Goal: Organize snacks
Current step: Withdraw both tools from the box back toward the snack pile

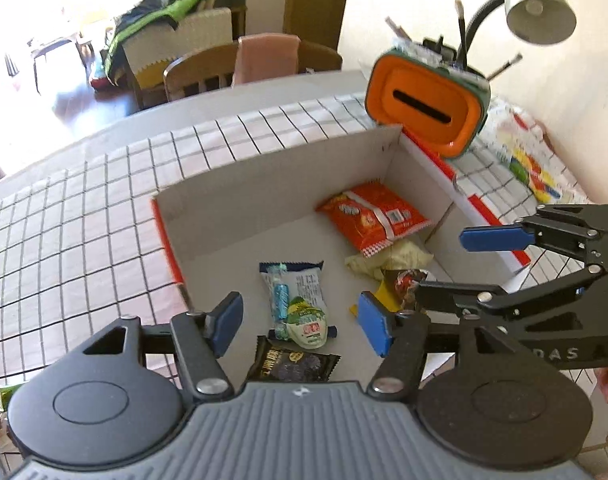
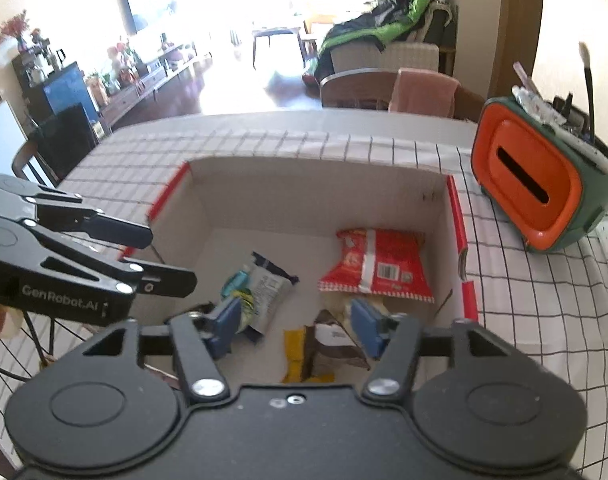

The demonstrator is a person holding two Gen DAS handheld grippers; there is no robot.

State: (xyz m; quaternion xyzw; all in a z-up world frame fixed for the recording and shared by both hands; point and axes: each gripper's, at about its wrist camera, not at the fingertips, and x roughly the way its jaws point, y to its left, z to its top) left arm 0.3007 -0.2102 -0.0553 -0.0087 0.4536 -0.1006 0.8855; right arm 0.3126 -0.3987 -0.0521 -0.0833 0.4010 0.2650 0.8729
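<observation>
A white cardboard box with red rims stands on the checked tablecloth and holds several snacks. Among them are a red packet, a pale yellow bag, a white and blue packet, a small green and white packet and a black packet. My left gripper hovers open over the box's near part with nothing between its blue pads. My right gripper is open and empty too, above a yellow and brown wrapper near the red packet. Each gripper shows in the other's view, the right gripper and the left gripper.
An orange and green holder with brushes stands on the table right of the box. A grey desk lamp hangs over it. A wooden chair with a pink cloth stands at the table's far edge. The checked tablecloth spreads left of the box.
</observation>
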